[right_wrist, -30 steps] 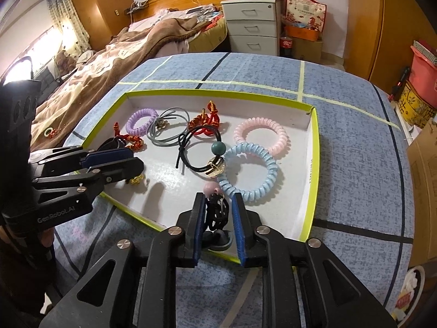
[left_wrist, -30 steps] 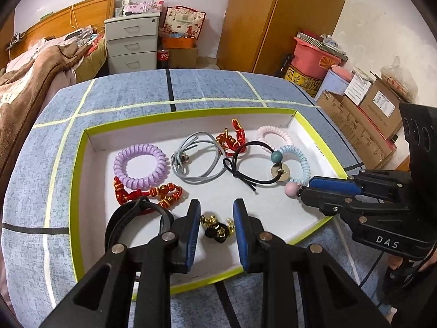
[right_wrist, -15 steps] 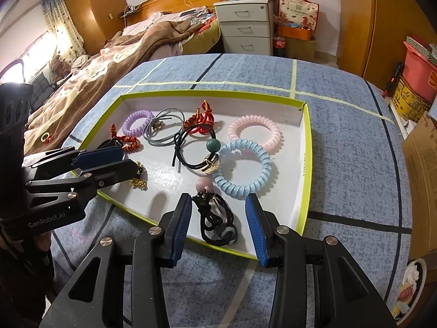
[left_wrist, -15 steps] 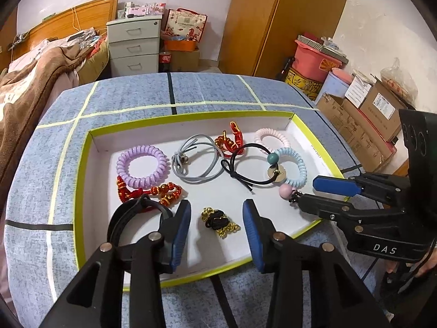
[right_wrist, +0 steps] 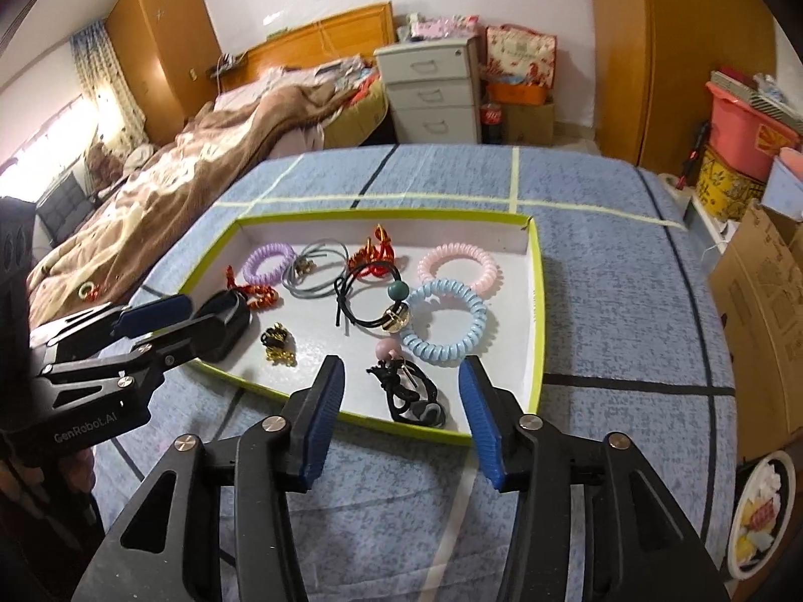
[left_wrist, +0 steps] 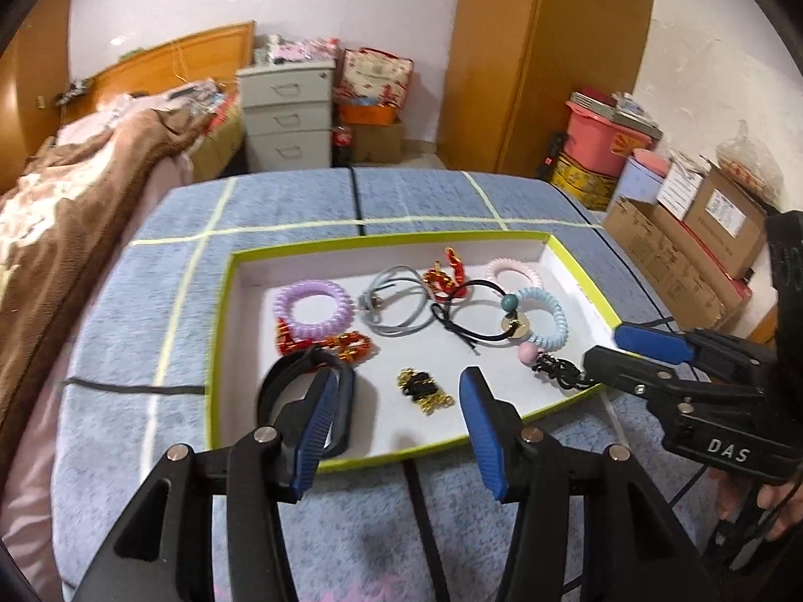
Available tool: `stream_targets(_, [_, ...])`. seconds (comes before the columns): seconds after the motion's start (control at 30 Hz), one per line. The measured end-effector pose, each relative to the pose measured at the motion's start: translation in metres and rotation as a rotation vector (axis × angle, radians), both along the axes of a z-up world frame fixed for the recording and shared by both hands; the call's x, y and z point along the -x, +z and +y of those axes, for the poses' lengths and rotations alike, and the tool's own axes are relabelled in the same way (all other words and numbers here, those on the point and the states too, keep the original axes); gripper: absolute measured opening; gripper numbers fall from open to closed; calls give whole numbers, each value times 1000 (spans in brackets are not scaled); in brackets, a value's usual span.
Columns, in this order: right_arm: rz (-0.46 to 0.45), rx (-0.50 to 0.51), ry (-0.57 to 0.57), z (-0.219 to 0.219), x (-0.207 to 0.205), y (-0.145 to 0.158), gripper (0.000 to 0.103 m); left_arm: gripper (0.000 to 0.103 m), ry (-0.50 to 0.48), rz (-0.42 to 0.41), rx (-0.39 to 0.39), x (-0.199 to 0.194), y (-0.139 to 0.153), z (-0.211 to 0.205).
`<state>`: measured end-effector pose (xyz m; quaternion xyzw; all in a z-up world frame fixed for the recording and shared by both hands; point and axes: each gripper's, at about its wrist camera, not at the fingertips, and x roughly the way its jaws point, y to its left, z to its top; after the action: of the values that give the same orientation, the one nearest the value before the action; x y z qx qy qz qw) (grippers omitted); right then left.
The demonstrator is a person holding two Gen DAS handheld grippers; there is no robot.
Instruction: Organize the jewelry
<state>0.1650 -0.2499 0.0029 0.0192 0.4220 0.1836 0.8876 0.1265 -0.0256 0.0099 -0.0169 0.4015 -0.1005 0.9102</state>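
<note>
A shallow white tray with a lime rim (left_wrist: 221,301) (right_wrist: 537,331) lies on the blue cloth. In it lie a purple coil tie (left_wrist: 311,308), a grey elastic (left_wrist: 396,301), red-gold charms (left_wrist: 446,276), a pink coil (right_wrist: 459,263), a light blue coil (right_wrist: 444,326), a black elastic with teal bead (right_wrist: 381,296), a black band (left_wrist: 301,396), a black-gold piece (left_wrist: 424,389) and a black tie with pink bead (right_wrist: 406,386). My left gripper (left_wrist: 396,416) is open above the tray's near edge, behind the black-gold piece. My right gripper (right_wrist: 401,411) is open, behind the pink-bead tie.
The blue cloth with pale tape lines (right_wrist: 627,301) surrounds the tray. A bed (right_wrist: 201,175) lies to the left, drawers (right_wrist: 431,95) and a wardrobe behind, cardboard boxes (left_wrist: 702,231) and a pink bin to the right.
Both grippers opened, let go of the black-gold piece and the pink-bead tie in the tray, and drew back and up.
</note>
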Motion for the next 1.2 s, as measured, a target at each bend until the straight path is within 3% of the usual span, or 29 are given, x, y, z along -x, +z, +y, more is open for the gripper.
stream_targets(0.23, [-65,23,-51,11,28,4,49,53,110,-46,-58,25,-1,5])
stream_targets(0.4, [-102,23,-68,19,46,6,49,53,138,-64,-43,40,-3,9])
stream_targets(1.2, [-131,15,-92,32,70,12,49,53,171,-66,-41,63,-3,11])
